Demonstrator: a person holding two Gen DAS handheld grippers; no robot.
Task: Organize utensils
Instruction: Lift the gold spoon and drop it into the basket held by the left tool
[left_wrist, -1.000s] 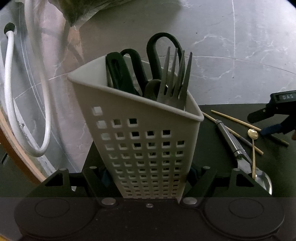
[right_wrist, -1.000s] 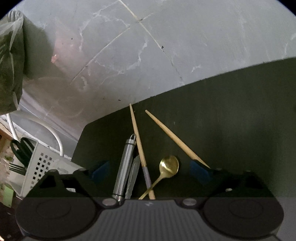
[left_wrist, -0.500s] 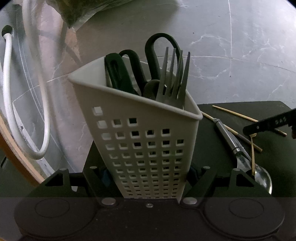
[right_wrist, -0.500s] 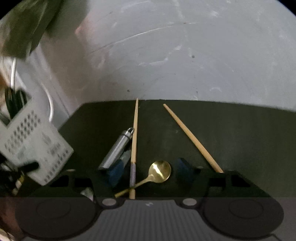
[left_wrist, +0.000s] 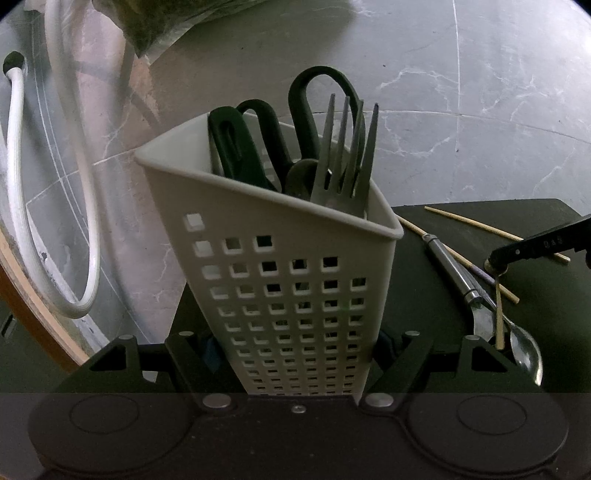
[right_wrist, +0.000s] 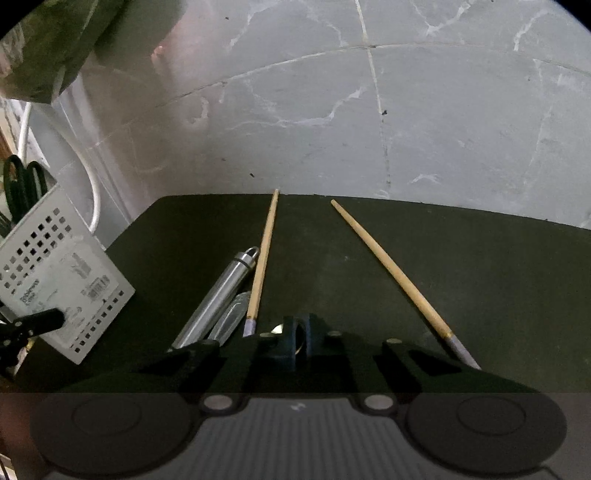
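My left gripper (left_wrist: 295, 354) is shut on a white perforated utensil caddy (left_wrist: 291, 280) that holds black-handled scissors (left_wrist: 314, 110) and a grey fork (left_wrist: 347, 158). My right gripper (right_wrist: 300, 332) is shut on the bowl of a small gold spoon (right_wrist: 277, 328); in the left wrist view its gold handle (left_wrist: 498, 314) hangs down from the right gripper (left_wrist: 496, 264). On the dark mat (right_wrist: 480, 266) lie two wooden chopsticks (right_wrist: 262, 258) (right_wrist: 391, 273) and a silver-handled spoon (right_wrist: 218, 295). The caddy also shows at the left in the right wrist view (right_wrist: 55, 280).
A white hose (left_wrist: 55, 184) loops over the grey marble floor (left_wrist: 480, 92) at left. A green plastic bag (left_wrist: 177, 22) lies at the top left. A wooden edge (left_wrist: 29, 295) runs along the far left.
My right gripper has closed on the gold spoon's bowl and lifted that end, so the handle slopes down to the mat. The left gripper and caddy have stayed nearly still.
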